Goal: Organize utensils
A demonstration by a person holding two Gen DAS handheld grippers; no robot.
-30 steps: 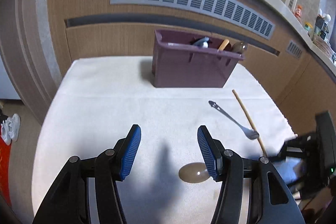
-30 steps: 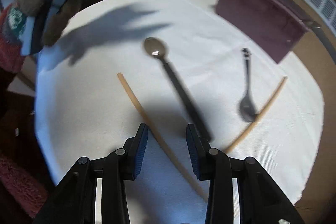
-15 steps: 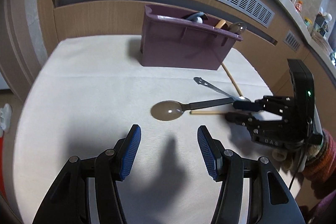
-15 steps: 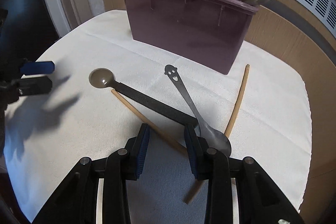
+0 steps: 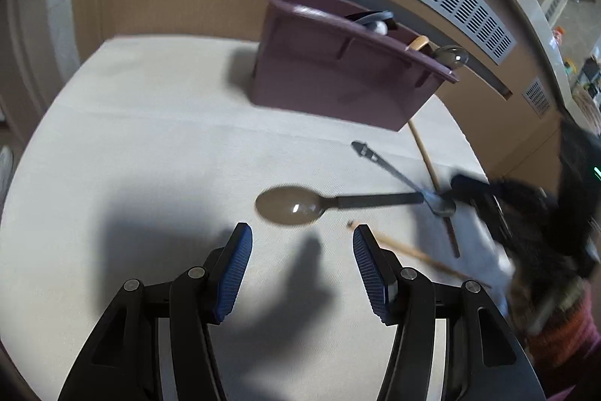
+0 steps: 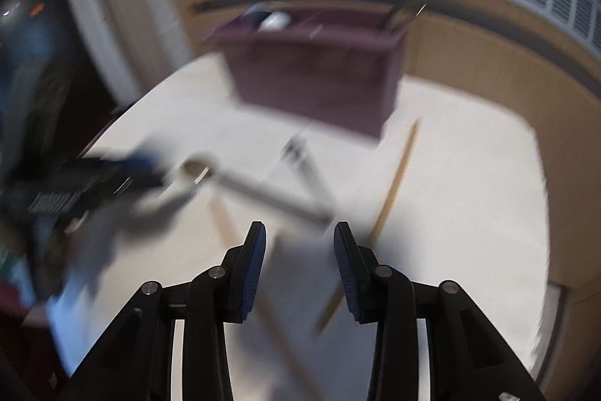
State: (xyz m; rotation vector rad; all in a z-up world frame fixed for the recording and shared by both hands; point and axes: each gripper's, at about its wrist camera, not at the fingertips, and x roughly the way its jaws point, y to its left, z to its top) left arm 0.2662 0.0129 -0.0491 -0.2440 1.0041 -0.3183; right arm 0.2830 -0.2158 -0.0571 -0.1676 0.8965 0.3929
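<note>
Utensils lie loose on the cloth point(image 5: 150, 145) before the bin point(image 5: 338, 81). The left gripper point(image 5: 302, 265) tilts down, jaws wide and empty, just short of the spoon point(image 5: 338, 203), whose bowl points left, handle right. The right gripper point(image 6: 299, 250) is closing, nothing between its pads; its view is blurred.

Each gripper is a black plastic frame of two angular linkage arms joined by round silver screws, and each arm ends in a finger faced with a ribbed blue pad: the left gripper point(image 5: 302, 264) shows its pads point(image 5: 233, 273) clearly in its own view, as does the right gripper point(image 6: 299, 264). Seen beyond the left gripper, the right one is a blurred black body with a small green light. Just below it shows a knitted sleeve point(image 5: 563, 337) in dark red and orange.
</note>
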